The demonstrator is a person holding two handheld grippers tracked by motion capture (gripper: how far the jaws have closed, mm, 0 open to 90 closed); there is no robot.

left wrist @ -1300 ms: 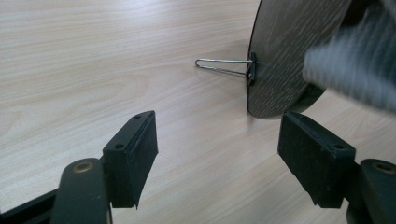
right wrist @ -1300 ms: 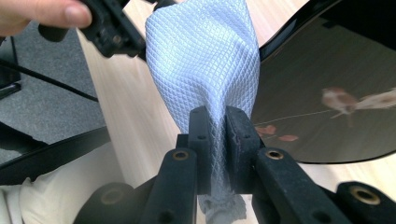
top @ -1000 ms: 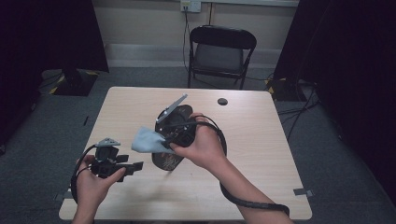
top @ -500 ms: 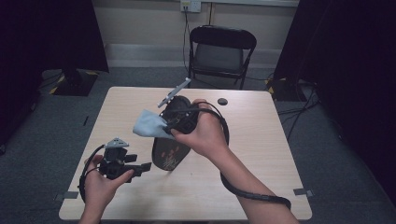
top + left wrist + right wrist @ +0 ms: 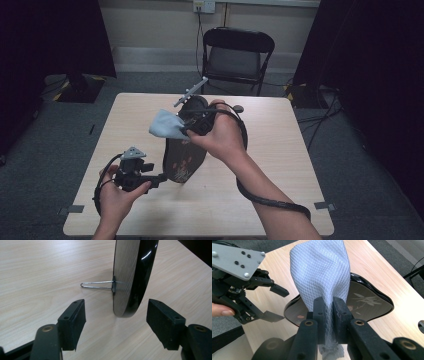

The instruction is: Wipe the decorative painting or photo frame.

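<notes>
A black lacquered plate (image 5: 181,159) with a flower pattern stands on edge in the middle of the table, propped on a thin wire stand (image 5: 97,285). My right gripper (image 5: 192,128) is shut on a pale blue cloth (image 5: 167,125) and holds it against the plate's upper face (image 5: 367,302). In the right gripper view the cloth (image 5: 322,272) rises from between the closed jaws (image 5: 329,305). My left gripper (image 5: 159,179) is open at the plate's lower rim (image 5: 127,290), one jaw on each side and not touching it (image 5: 116,317). It also appears in the right gripper view (image 5: 272,302).
The wooden table (image 5: 300,150) has bare room on the right and left. A small dark round object (image 5: 239,108) lies near its far edge. A black folding chair (image 5: 237,55) stands beyond the table. The right gripper's cable (image 5: 260,197) trails along the forearm.
My left gripper has moved right, up to the plate's lower rim. My right gripper has carried the cloth upward and farther along the plate's face.
</notes>
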